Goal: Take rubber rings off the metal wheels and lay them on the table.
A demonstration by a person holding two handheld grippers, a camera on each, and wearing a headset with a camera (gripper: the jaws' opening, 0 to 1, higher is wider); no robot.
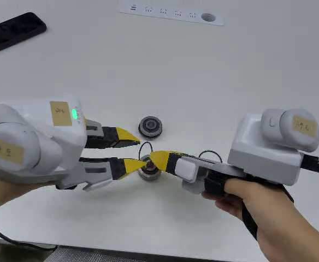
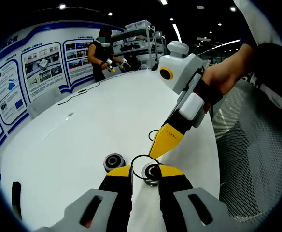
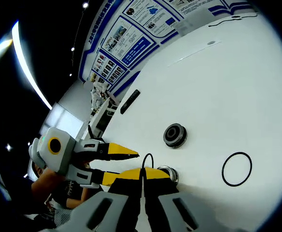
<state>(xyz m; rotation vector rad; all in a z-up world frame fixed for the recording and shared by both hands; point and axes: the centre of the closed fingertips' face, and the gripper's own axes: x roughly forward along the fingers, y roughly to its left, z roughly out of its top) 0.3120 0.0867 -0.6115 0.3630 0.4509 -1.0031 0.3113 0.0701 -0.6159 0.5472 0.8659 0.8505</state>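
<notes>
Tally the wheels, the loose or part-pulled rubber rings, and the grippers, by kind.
Metal wheels: 2
Rubber rings, off or coming off: 2, a loose ring and a part-pulled ring
Grippers: 2, the left gripper and the right gripper
Total: 6

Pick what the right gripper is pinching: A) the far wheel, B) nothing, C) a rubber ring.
C: the right gripper has its jaws shut on a rubber ring, which loops up beside the near wheel.
</notes>
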